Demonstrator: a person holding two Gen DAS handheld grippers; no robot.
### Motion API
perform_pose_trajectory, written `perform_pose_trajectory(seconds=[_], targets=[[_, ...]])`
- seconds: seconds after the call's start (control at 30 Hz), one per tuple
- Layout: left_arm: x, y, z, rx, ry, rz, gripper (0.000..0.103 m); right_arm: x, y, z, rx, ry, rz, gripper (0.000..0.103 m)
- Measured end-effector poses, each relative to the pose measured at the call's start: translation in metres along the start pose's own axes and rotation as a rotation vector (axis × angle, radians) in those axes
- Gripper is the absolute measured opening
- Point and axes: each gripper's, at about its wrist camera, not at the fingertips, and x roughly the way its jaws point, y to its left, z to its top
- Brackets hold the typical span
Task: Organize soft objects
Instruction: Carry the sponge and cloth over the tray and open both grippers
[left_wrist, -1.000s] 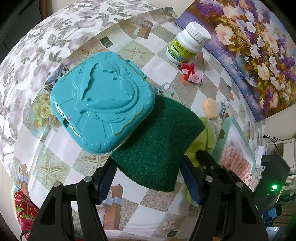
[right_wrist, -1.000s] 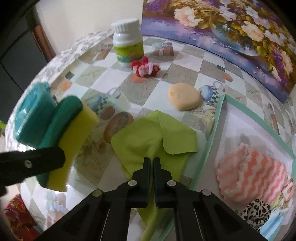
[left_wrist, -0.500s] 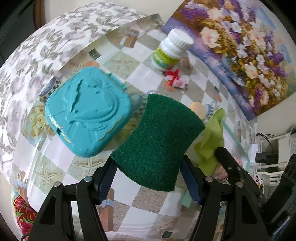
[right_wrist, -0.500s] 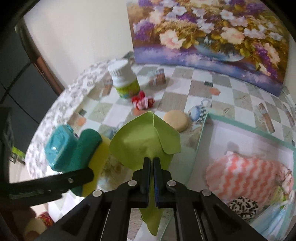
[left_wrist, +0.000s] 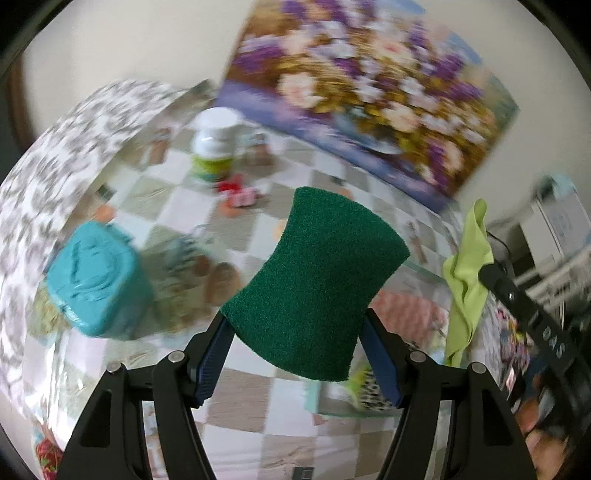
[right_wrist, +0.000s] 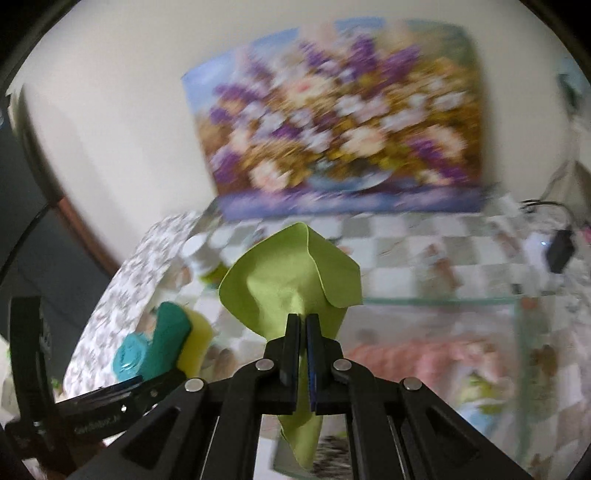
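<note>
My left gripper (left_wrist: 295, 332) is shut on a green-and-yellow sponge (left_wrist: 317, 284) and holds it in the air above the table; it also shows in the right wrist view (right_wrist: 173, 339). My right gripper (right_wrist: 303, 321) is shut on a lime-green cloth (right_wrist: 291, 280), which hangs from it above the mint-rimmed tray (right_wrist: 443, 301); the cloth also shows in the left wrist view (left_wrist: 467, 280). A pink-and-white wavy soft item (right_wrist: 410, 354) lies in the tray. A small red-and-pink soft item (left_wrist: 238, 192) lies on the table near the bottle.
A teal plastic case (left_wrist: 96, 280) sits on the checked tablecloth at the left. A white bottle with a green label (left_wrist: 214, 147) stands at the back. A flower painting (right_wrist: 332, 140) leans against the wall. A black-and-white patterned item (left_wrist: 369, 398) lies at the tray's near edge.
Both grippers have risen and tilted up with their loads. The sponge has left the teal case and moved right; the cloth has been lifted clear of the table toward the tray.
</note>
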Motion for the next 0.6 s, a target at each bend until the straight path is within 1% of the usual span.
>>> perform_pose_trajectory(seconds=[0.13,0.3,0.37,0.47,0.6], targets=[[0.002,-0.032,-0.005,0.1,-0.023,-0.021,0.07,-0.019,-0.036,0.003,0.034,-0.043,-0.113,0.004],[0.012,-0.073,-0.016,0.231,-0.029,-0.036,0.07,-0.029,-0.078,0.001,0.08,-0.052,-0.216,0.004],[0.017,-0.084,-0.022,0.27,-0.022,-0.04,0.071,-0.027,-0.089,-0.002,0.093,-0.035,-0.245,0.004],[0.029,-0.102,-0.033,0.323,0.008,-0.045,0.071,-0.016,-0.105,-0.009,0.113,0.015,-0.27,0.004],[0.049,-0.116,-0.043,0.366,0.053,-0.042,0.071,0.008,-0.117,-0.024,0.156,0.114,-0.253,0.004]])
